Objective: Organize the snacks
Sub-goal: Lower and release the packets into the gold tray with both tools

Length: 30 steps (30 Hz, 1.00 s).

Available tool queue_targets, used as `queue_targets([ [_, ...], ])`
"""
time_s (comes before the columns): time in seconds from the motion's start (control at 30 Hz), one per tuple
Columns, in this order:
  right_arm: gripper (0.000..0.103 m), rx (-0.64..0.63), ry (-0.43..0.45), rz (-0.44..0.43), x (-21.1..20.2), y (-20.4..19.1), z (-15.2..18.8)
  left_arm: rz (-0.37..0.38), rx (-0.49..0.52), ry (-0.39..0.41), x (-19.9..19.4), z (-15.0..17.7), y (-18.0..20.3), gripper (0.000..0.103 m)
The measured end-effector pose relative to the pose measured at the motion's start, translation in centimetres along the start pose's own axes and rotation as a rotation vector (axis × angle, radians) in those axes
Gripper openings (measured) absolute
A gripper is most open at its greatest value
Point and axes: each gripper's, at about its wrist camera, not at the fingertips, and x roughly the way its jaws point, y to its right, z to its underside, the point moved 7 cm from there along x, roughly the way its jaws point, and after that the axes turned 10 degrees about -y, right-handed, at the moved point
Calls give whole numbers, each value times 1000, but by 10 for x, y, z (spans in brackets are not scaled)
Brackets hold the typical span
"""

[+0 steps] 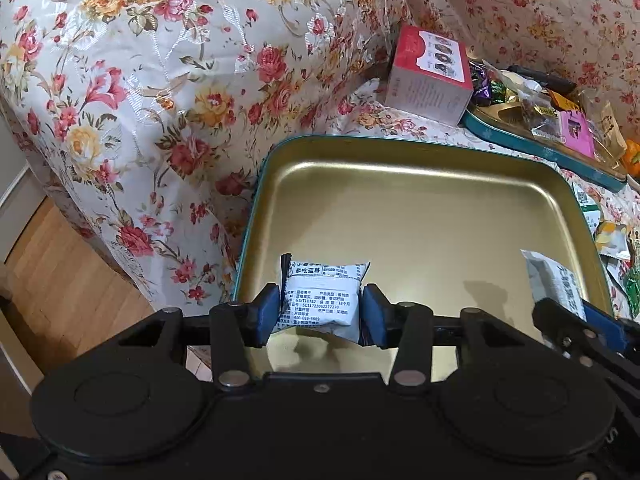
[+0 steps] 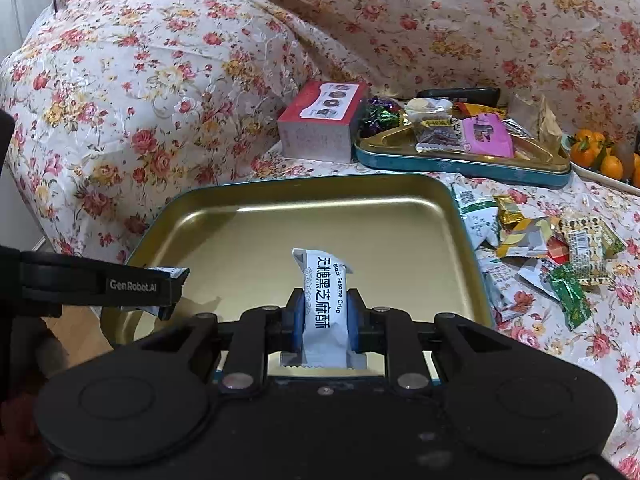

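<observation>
Two snack packets hang over the empty gold tin (image 2: 280, 216), one in each gripper. Nearest the tin's left front corner, the white blueberry packet (image 1: 320, 300) sits between the blue pads of the left gripper (image 1: 322, 308), whose jaws stand wide. Whether the pads press on its sides or merely flank it I cannot tell, though the gaps look slight. Toward the tin's front middle, the right gripper (image 2: 325, 320) is clamped narrow on the black sesame crisp packet (image 2: 324, 300), which stands upright out of the jaws with its crimped tail poking back toward the camera.

Judging from this, the blueberry packet is the likelier to go astray: if it is let go so near the tin's left wall, it could catch the rim (image 1: 256, 216) and slide onto the floral cover (image 1: 160, 120) or down to the wooden floor (image 1: 60, 272) beyond. The sesame packet is gripped low on its length, so it may topple forward or pivot when released and land across the other one. Both grippers also crowd the tin's front edge and could knock each other.

Right of the tin lies a loose pile of wrapped snacks (image 2: 552, 256); behind it a second tin (image 2: 460, 160) already holds sweets, beside a red box (image 2: 320, 124).
</observation>
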Motion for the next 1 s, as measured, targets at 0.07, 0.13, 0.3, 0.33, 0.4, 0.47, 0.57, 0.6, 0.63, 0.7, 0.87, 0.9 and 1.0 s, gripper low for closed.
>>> queue_targets([
  [0.07, 22, -3, -4, -3, 2, -2, -4, 3, 0, 0, -1, 0, 0, 55],
  [0.13, 22, -5, -6, -4, 5, -4, -8, 6, 1, -2, -1, 0, -1, 55],
  [0.3, 22, 16, -13, 5, 12, -6, -11, 13, 3, 16, -5, -2, -1, 55],
  [0.33, 23, 17, -13, 11, 13, -6, -10, 13, 2, 19, -6, -2, -1, 55],
  [0.4, 23, 7, -17, 31, 14, -6, -6, 10, 1, 20, -7, -2, -1, 55],
  [0.47, 23, -2, -29, 49, 17, -5, -1, 7, 5, 17, -7, -1, 0, 55],
  [0.57, 22, 5, -44, 53, 19, -2, 3, -3, 13, 9, -5, 0, 2, 55],
  [0.6, 22, 7, -44, 57, 20, -1, 4, -5, 14, 8, -5, 0, 2, 55],
  [0.63, 22, 6, -42, 61, 19, 0, 4, -4, 15, 6, -4, 0, 3, 55],
  [0.7, 22, 10, -37, 65, 19, 1, 3, 0, 14, 3, -4, 0, 3, 55],
  [0.87, 22, 35, -27, 65, 16, 6, 2, 2, 11, 3, -4, -1, 2, 55],
  [0.9, 22, 41, -25, 67, 15, 8, 2, 1, 12, 2, -4, 0, 2, 55],
  [1.0, 22, 53, -25, 68, 14, 11, 2, 0, 18, -4, -2, 0, 3, 55],
])
